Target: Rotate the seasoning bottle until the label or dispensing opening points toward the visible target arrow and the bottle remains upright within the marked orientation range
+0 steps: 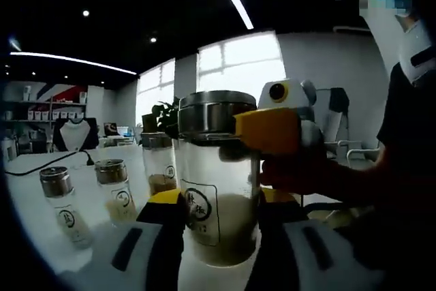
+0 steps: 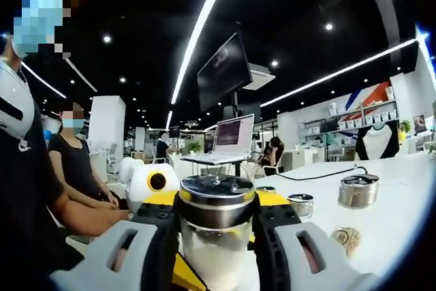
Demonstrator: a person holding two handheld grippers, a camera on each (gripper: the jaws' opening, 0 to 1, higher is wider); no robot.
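Two grippers hold one seasoning bottle [image 1: 216,189] upright on the white desk [image 1: 41,223]: left gripper [image 1: 216,226] fingers closed on its glass body, right gripper [image 2: 218,233] fingers clamped under the steel lid [image 2: 216,199]. Glass looks rigid, slick, fairly heavy; the lid collar is the best hold for turning.

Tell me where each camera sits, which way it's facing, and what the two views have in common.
Left gripper view: rides on the left tool, looking along its jaws at the bottle held between them; beyond, three more bottles on a white table, windows behind. The right tool comes in from the right at the lid.
Right gripper view: rides on the right tool, jaws around the same bottle just under its lid, facing a laptop and office; the left tool is behind.
Shared: the bottle, both tools, the table.
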